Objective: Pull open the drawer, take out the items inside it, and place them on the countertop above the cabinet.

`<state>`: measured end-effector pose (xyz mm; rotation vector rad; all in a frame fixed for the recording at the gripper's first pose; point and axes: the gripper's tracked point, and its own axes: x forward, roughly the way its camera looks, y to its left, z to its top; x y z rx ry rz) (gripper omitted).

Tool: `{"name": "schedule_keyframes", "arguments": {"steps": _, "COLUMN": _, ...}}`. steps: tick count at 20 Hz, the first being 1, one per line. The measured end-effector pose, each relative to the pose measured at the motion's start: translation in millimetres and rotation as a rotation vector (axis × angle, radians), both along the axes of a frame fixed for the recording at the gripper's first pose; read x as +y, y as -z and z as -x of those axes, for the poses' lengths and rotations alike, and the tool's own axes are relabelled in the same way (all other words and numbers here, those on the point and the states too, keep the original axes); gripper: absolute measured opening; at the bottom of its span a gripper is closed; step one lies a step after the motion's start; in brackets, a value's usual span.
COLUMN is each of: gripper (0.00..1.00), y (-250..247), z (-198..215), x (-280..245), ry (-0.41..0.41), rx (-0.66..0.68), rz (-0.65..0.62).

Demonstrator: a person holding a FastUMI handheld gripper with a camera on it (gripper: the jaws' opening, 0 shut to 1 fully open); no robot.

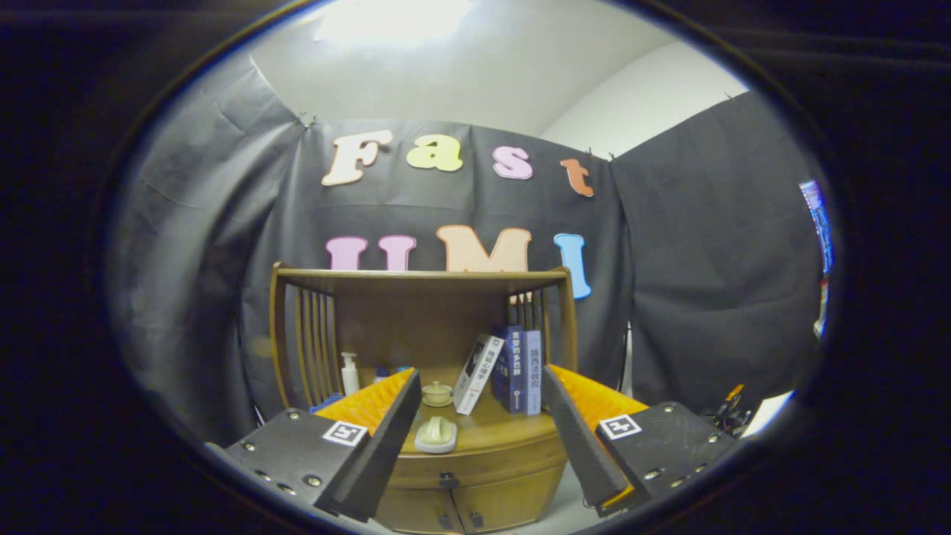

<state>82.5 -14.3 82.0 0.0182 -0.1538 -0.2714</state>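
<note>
We count three books (pixel 509 368), one bottle (pixel 349 374), one drawer (pixel 475 464) closed; our gripper (pixel 479 416) hangs open before the cabinet (pixel 423 334).

Tongs (pixel 479 401) spread wide, wooden cabinet (pixel 475 461) ahead, drawer (pixel 475 468) closed, books (pixel 513 368) on countertop (pixel 490 427)

Glossy wooden cabinet (pixel 475 453); matt cloth wall (pixel 706 260); paper-covered books (pixel 513 368)

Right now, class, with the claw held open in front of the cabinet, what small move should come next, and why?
Probably lower the claw and ease it toward the drawer knob. The drawer looks closed under the countertop, and the open fingers sit above the knob and short of it, gripping nothing, so the knob must be reached first.
</note>
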Motion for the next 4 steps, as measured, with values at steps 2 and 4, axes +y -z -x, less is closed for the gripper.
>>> {"name": "schedule_keyframes", "arguments": {"steps": 2, "gripper": 0.98, "y": 2.7, "z": 1.9, "x": -3.5, "ry": 0.011, "rx": 0.011, "rz": 0.003}}
{"name": "schedule_keyframes", "arguments": {"steps": 4, "gripper": 0.98, "y": 3.8, "z": 3.7, "x": -3.1, "ry": 0.010, "rx": 0.017, "rz": 0.004}}
